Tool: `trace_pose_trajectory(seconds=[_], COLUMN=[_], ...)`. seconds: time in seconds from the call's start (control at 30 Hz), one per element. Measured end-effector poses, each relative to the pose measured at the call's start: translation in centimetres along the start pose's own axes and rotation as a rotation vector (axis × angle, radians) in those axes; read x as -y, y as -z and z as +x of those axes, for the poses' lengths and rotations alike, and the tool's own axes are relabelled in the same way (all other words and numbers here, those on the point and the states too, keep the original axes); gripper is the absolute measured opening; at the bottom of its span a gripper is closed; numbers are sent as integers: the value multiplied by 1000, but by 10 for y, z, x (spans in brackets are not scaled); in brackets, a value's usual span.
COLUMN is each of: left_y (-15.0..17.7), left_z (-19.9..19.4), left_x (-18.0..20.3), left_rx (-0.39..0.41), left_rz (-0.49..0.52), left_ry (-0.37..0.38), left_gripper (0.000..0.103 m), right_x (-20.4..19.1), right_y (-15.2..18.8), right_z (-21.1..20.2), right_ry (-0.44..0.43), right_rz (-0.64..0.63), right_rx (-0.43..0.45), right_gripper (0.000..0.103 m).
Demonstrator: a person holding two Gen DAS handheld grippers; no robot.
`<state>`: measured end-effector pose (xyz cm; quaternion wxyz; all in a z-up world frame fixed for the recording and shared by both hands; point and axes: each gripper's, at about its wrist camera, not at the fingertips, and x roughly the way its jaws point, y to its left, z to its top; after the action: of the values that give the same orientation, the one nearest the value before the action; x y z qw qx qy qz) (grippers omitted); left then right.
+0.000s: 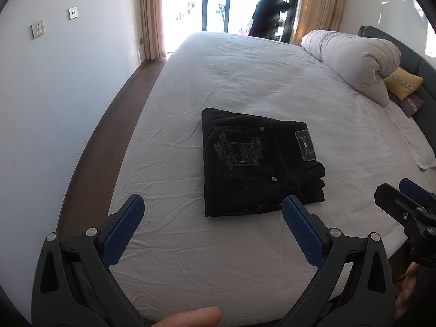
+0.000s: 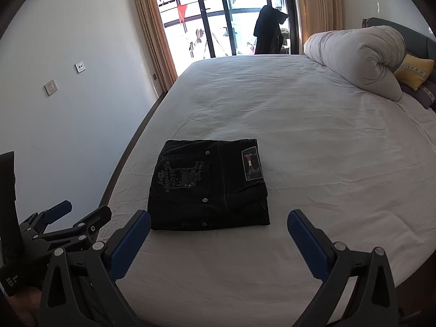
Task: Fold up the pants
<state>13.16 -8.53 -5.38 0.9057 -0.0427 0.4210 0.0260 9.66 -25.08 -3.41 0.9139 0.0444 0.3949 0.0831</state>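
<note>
The pants (image 1: 259, 163) are seen lying in a compact dark square on the bed (image 1: 272, 81), pocket and label up, ahead of both grippers and untouched by either. The folding is judged essentially done; what remains is best handled by leaving the stack alone, or by pressing only the loose layered edge on its right side flat, so that the layers are not dragged apart. The left gripper (image 1: 214, 226) is held low over the sheet, fingers wide apart and empty, just short of the pants' near edge. The right gripper (image 2: 219, 234) is held likewise, spread and empty, beside the left one.
</note>
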Motion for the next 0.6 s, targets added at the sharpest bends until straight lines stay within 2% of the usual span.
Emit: trace_pose_trajectory(seconds=[0.6], left_y=[2], left_z=[10], left_x=[3], left_rx=[-26], left_rz=[0], left_ry=[8], left_gripper=[103], right_x=[2], right_y=[2], right_z=[12], right_ry=[2], right_rz=[-2], right_rx=[-37], right_gripper=[103])
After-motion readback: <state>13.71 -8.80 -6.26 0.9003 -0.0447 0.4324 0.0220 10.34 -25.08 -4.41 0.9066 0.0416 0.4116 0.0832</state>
